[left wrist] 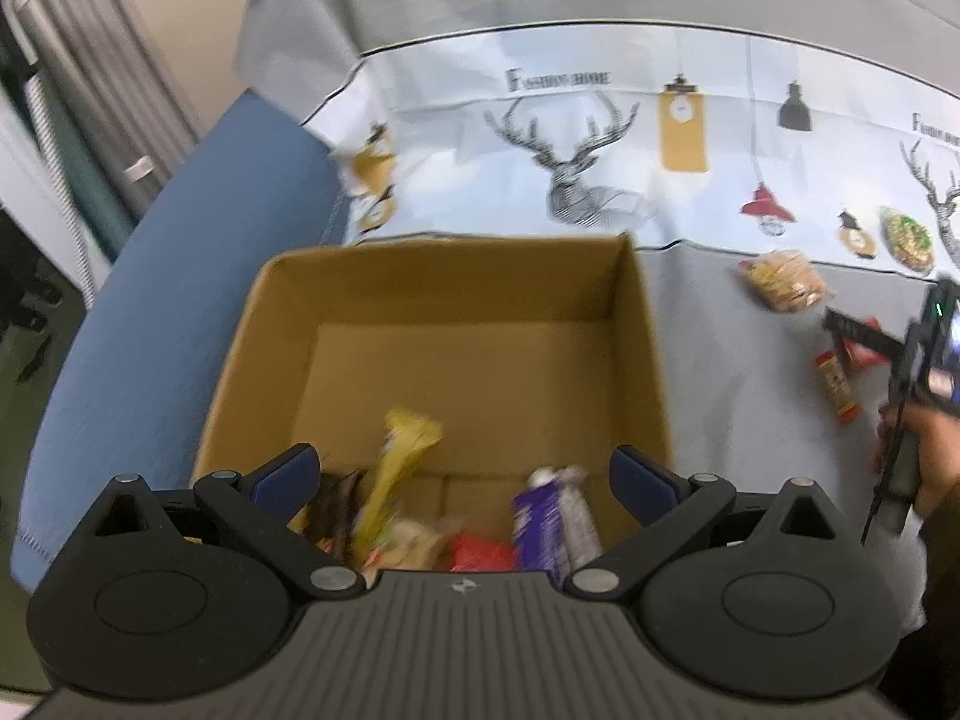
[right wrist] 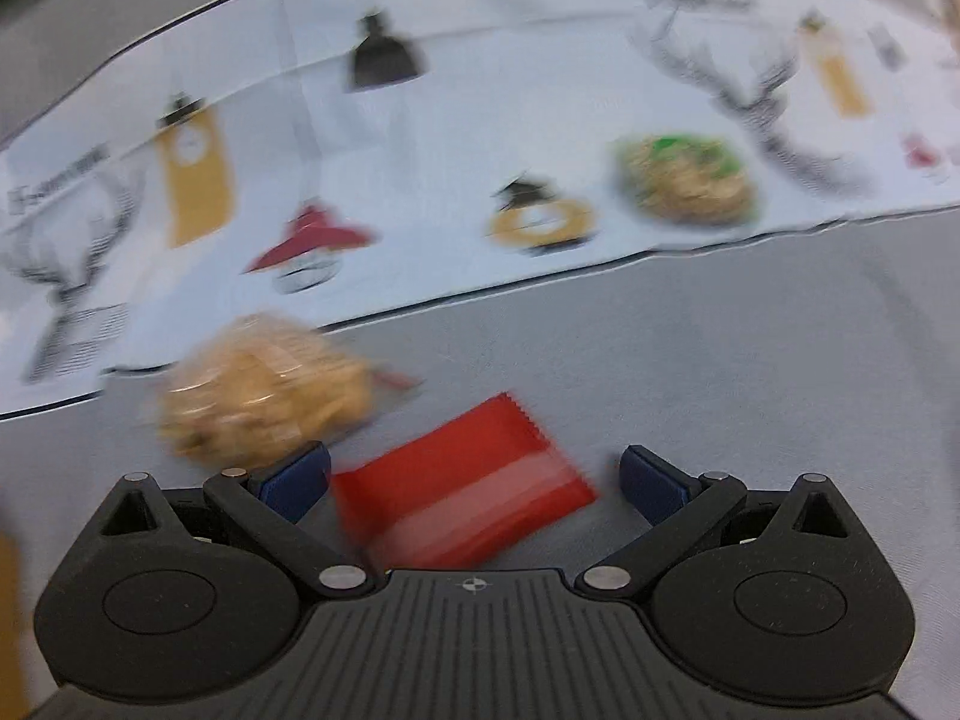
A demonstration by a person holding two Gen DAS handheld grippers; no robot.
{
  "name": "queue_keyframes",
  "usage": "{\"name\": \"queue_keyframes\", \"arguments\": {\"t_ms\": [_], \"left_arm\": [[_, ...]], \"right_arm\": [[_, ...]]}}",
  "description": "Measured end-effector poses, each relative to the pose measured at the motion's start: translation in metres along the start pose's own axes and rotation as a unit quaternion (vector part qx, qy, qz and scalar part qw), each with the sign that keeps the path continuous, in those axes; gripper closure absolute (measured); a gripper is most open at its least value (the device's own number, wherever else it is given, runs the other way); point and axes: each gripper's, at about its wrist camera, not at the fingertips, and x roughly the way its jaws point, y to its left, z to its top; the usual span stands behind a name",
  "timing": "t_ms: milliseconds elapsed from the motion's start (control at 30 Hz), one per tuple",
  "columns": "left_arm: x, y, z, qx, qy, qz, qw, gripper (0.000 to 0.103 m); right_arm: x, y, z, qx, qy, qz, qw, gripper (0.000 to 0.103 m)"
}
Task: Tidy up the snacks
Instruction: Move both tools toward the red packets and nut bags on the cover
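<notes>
A cardboard box (left wrist: 642,330) stands on the table with several snack packets at its near end: a yellow one (left wrist: 399,468), a purple one (left wrist: 543,525) and a red one (left wrist: 483,555). My left gripper (left wrist: 465,477) is open above them, holding nothing. My right gripper (right wrist: 474,480) is open over the table, its fingers either side of a flat red packet (right wrist: 462,495). A clear bag of tan snacks (right wrist: 264,399) lies just left of it. A round green-and-tan packet (right wrist: 684,177) lies farther back. The right gripper (left wrist: 840,324) also shows in the left wrist view.
The table has a grey cloth with a white printed band of deer and lamps (left wrist: 570,174). A small orange packet (left wrist: 837,387) lies right of the box. A blue chair or cushion (left wrist: 180,300) sits left of the table.
</notes>
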Motion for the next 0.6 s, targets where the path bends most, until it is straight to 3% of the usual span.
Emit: {"name": "queue_keyframes", "arguments": {"t_ms": [233,433,500,600], "left_arm": [[0.018,-0.073,0.03,0.028,-0.003,-0.071,0.9971,0.0],[0.074,-0.163,0.046,0.052,0.085,-0.158,0.9824,0.0],[0.103,-0.194,0.047,0.056,0.118,-0.171,0.9765,0.0],[0.139,-0.237,0.043,0.064,0.13,-0.156,0.9771,0.0]], "right_arm": [[-0.028,-0.087,-0.025,0.082,-0.039,-0.096,0.991,0.001],[-0.028,-0.115,-0.031,0.08,-0.051,-0.125,0.988,0.001],[-0.024,-0.114,-0.033,0.069,-0.06,-0.13,0.987,0.001],[-0.021,-0.119,-0.031,0.067,-0.068,-0.125,0.987,0.001]]}}
